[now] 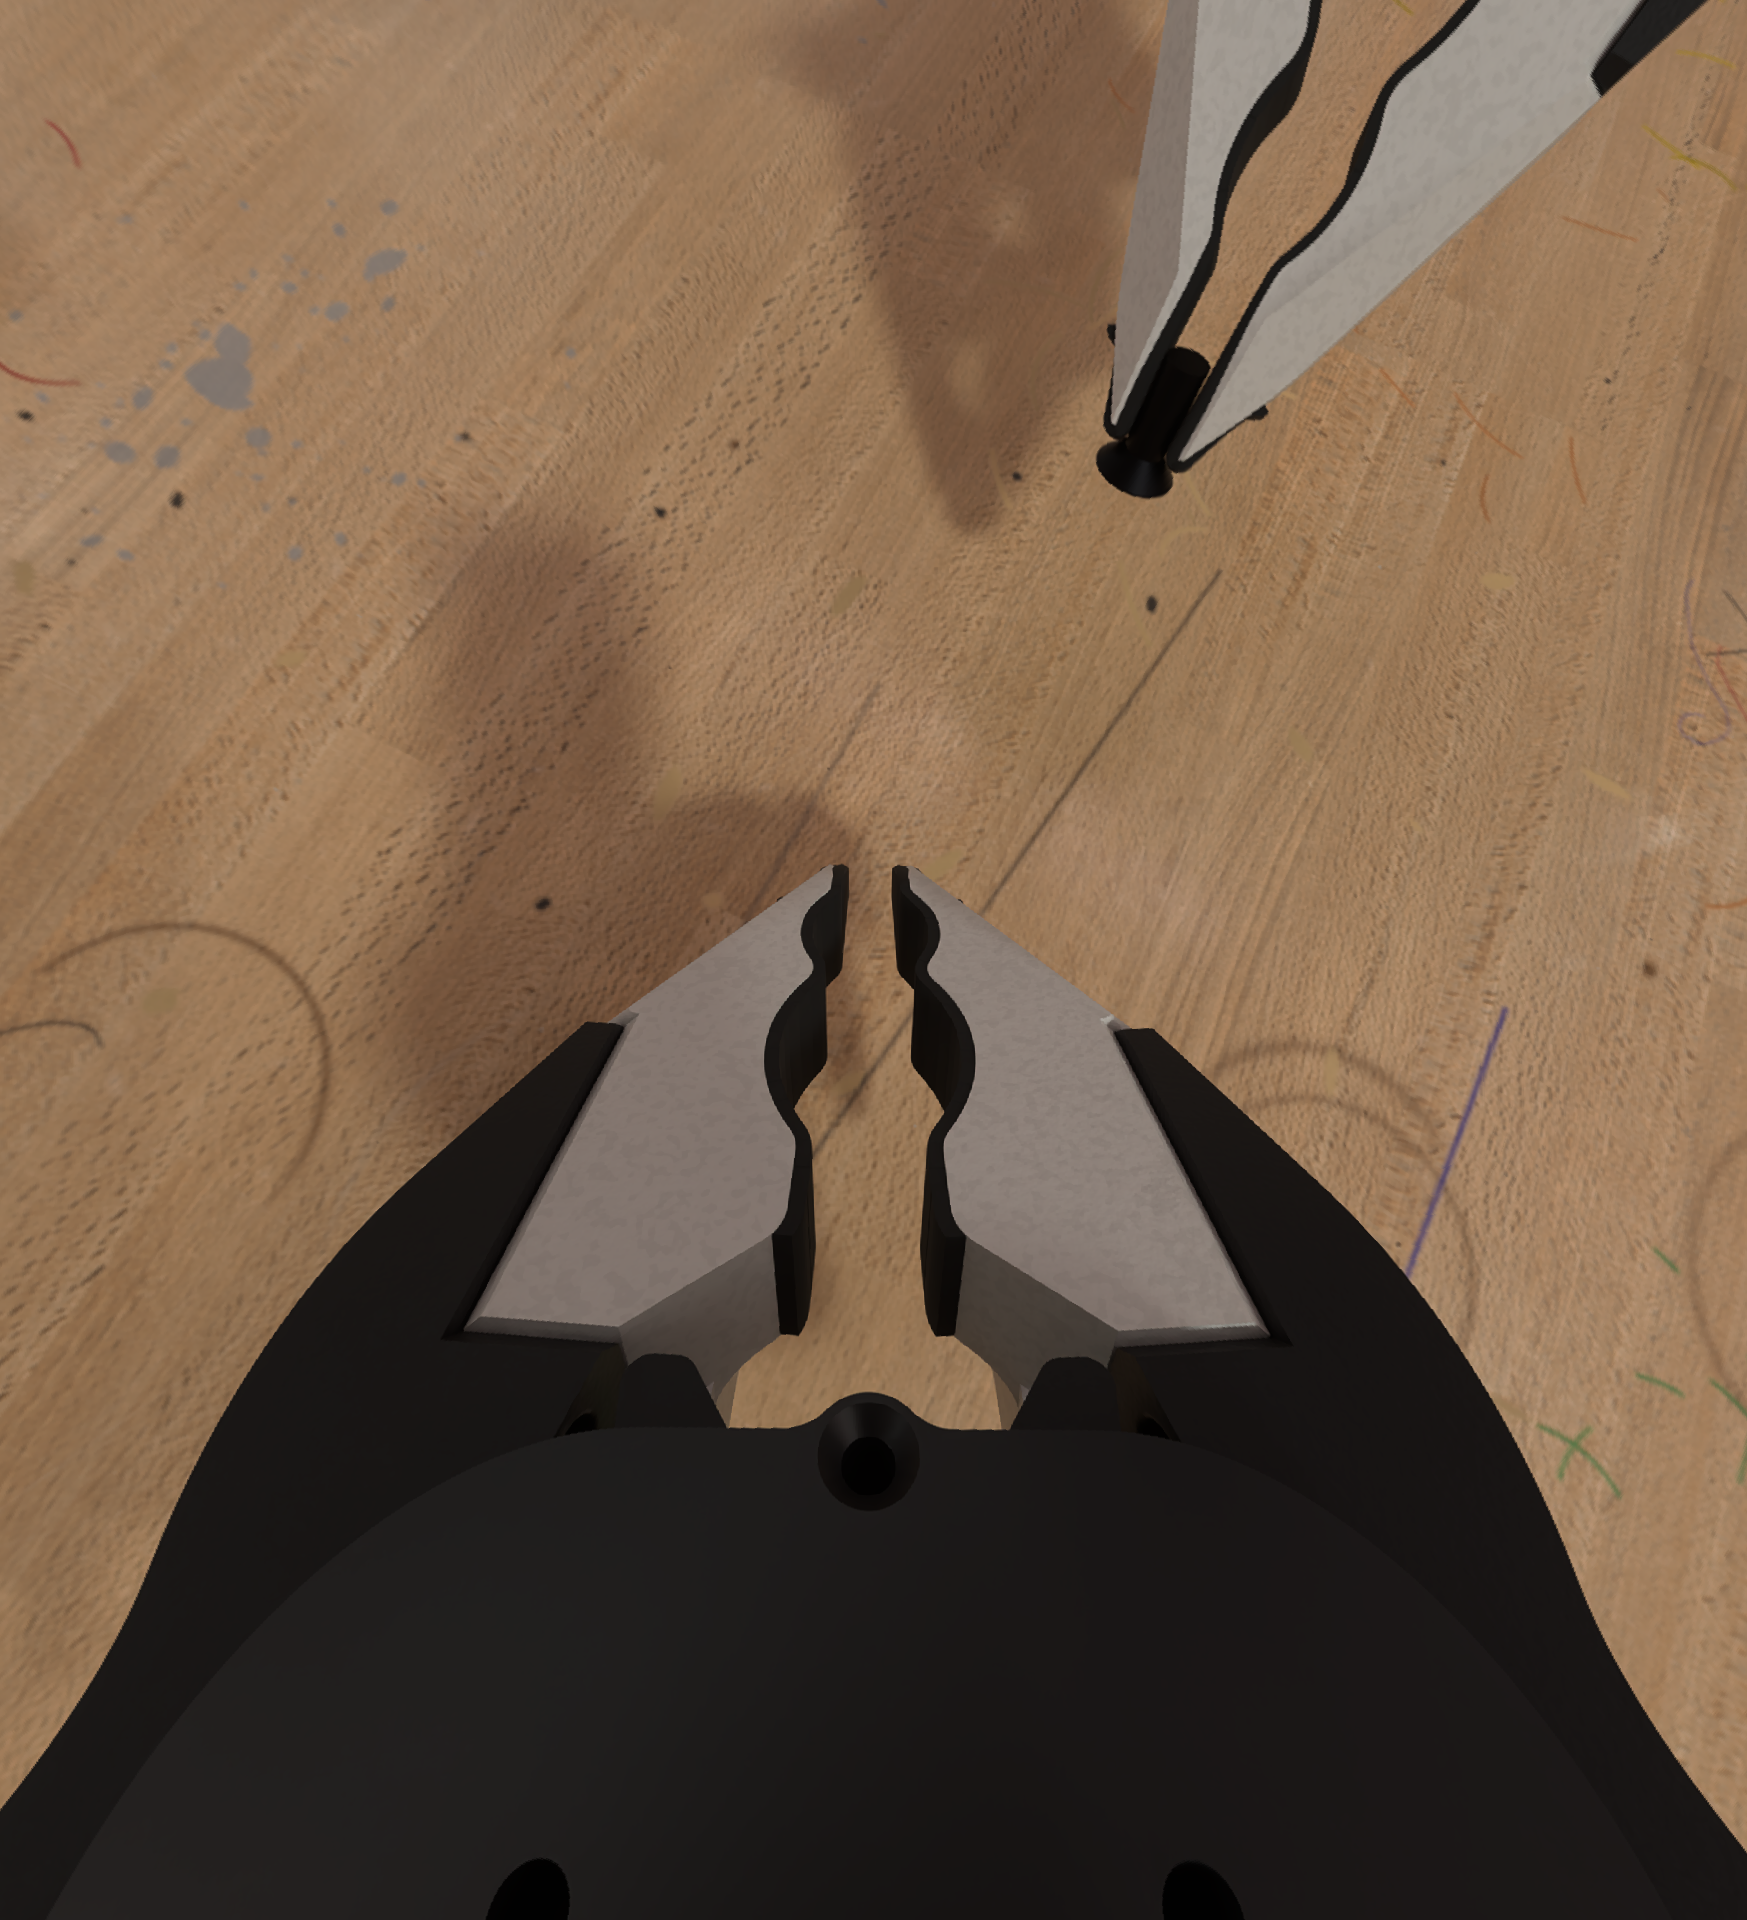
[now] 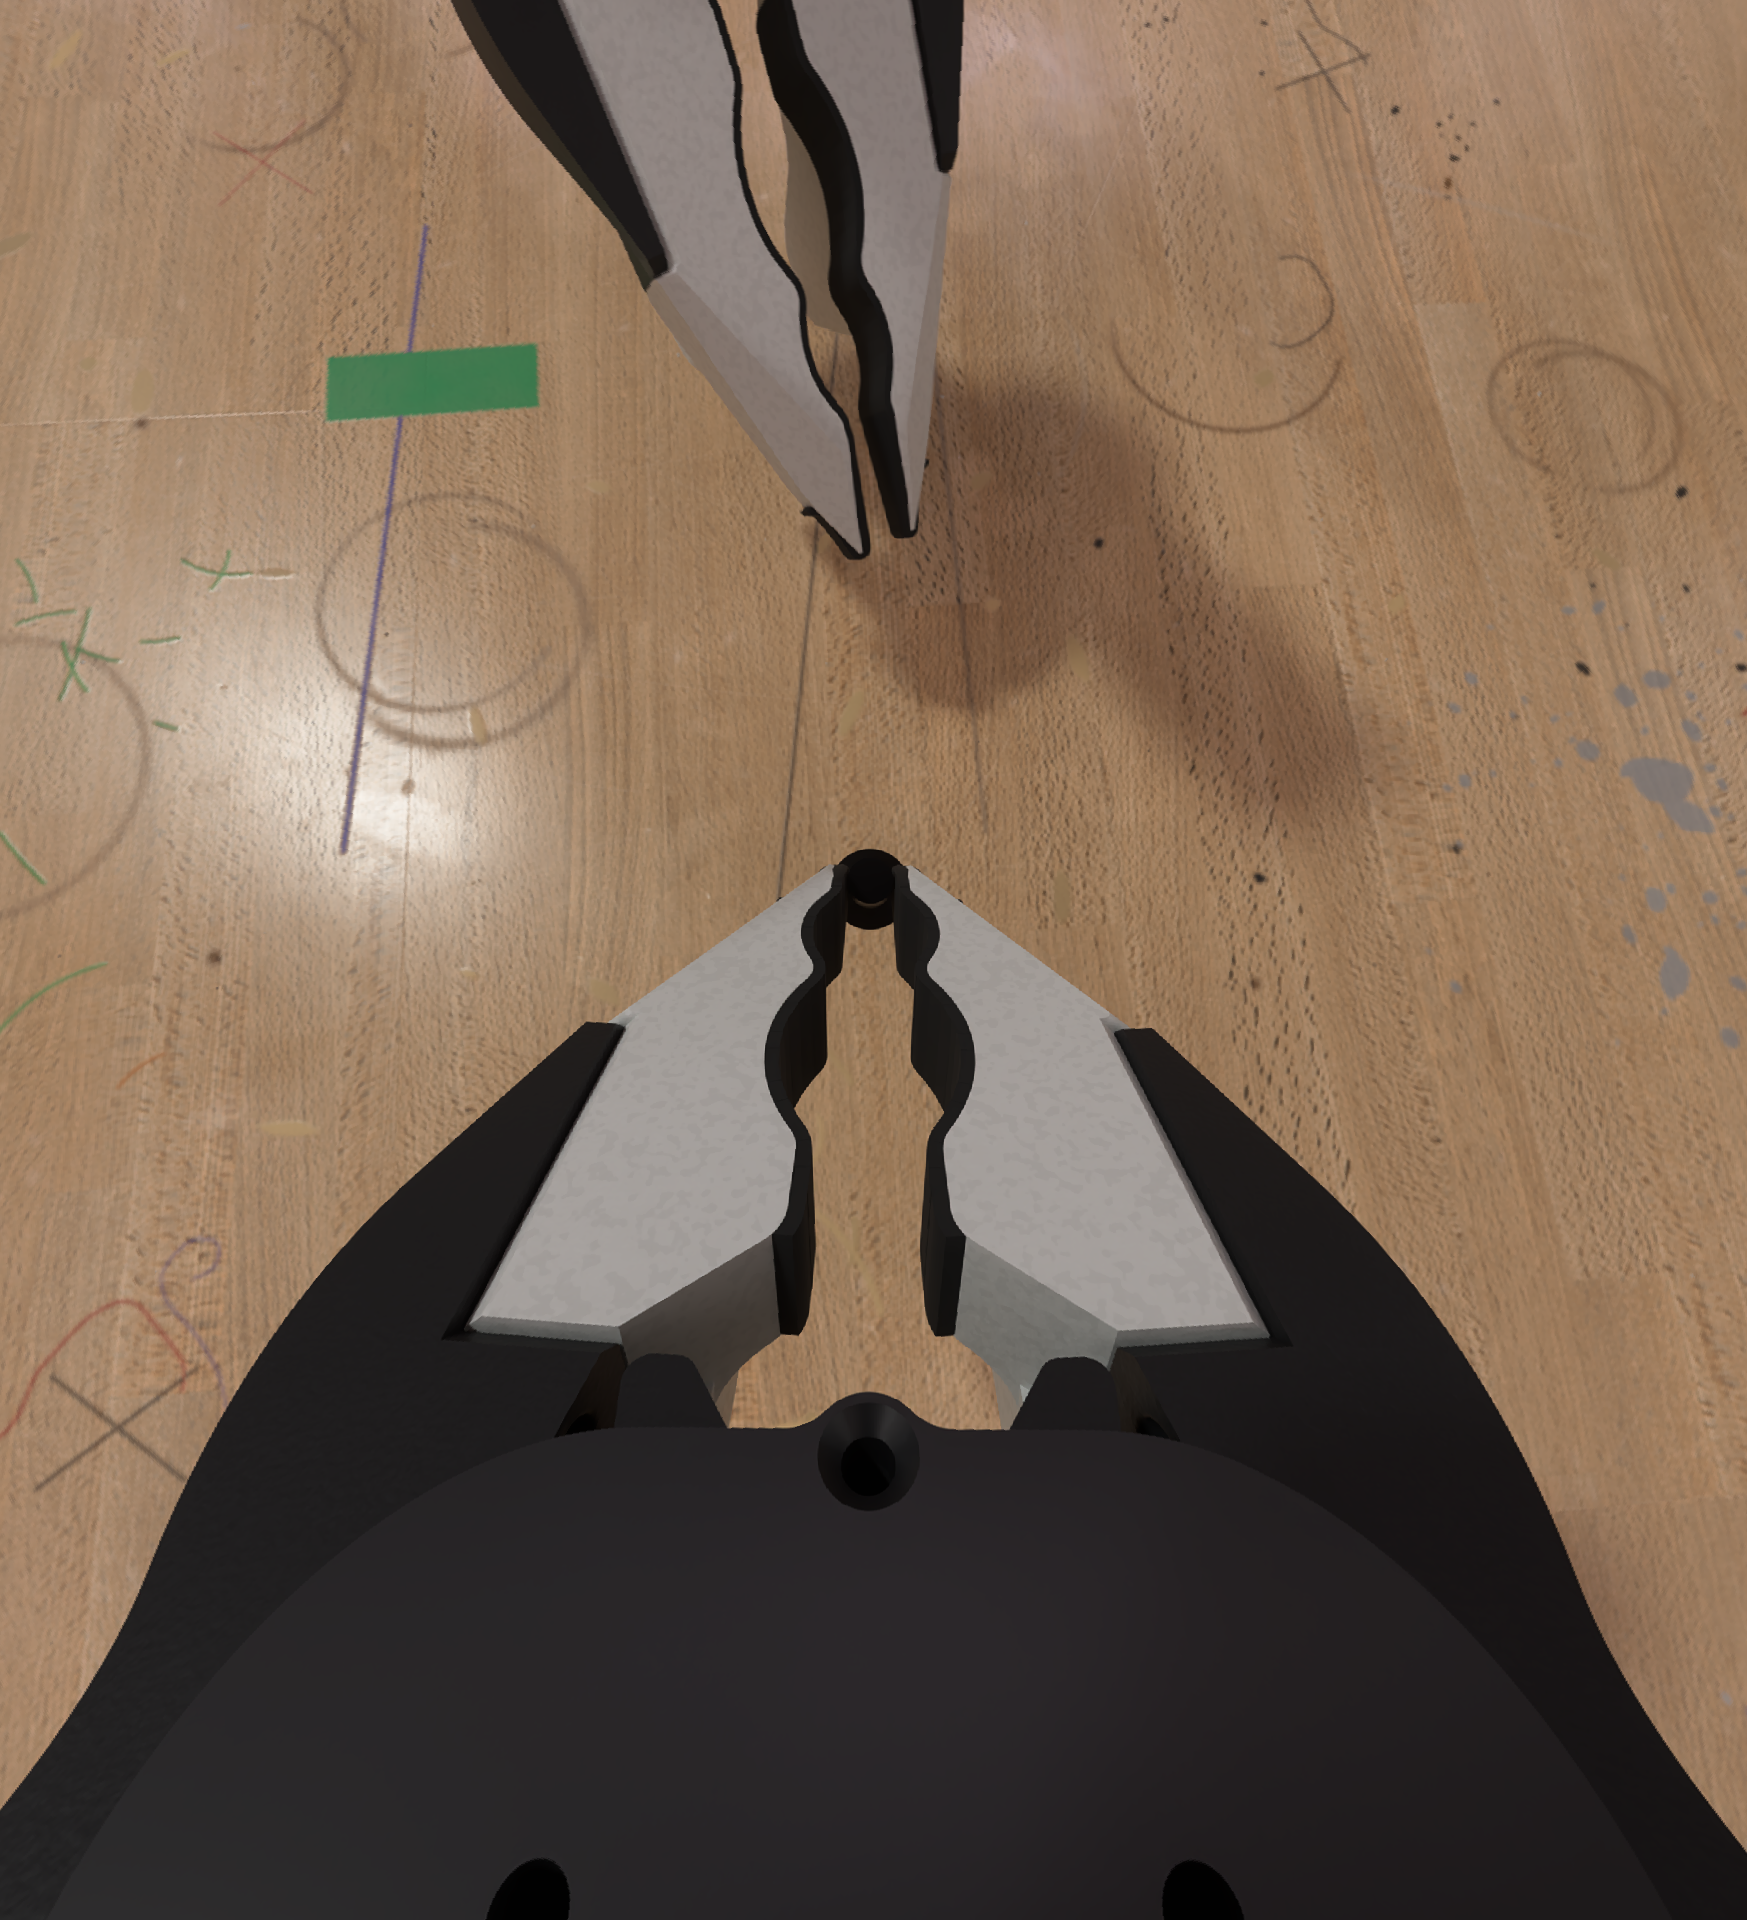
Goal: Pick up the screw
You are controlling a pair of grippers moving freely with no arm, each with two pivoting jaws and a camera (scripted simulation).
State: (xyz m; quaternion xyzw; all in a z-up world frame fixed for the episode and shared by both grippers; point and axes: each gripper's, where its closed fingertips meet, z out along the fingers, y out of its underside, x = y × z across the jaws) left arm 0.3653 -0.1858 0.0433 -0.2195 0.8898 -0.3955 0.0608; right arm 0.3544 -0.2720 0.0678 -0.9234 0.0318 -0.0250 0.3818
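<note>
Wooden table (image 2: 1264, 1039) under both my grippers, no edge or corner in sight.
My left gripper (image 1: 870, 883) hangs nearly closed on nothing; my right gripper (image 2: 870, 883) pinches the black screw (image 1: 1149, 436) at its fingertips.

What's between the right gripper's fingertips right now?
The black screw sits clamped between the right gripper tips, head end poking out below them. The fingers cover most of its shank. The left gripper holds nothing.
</note>
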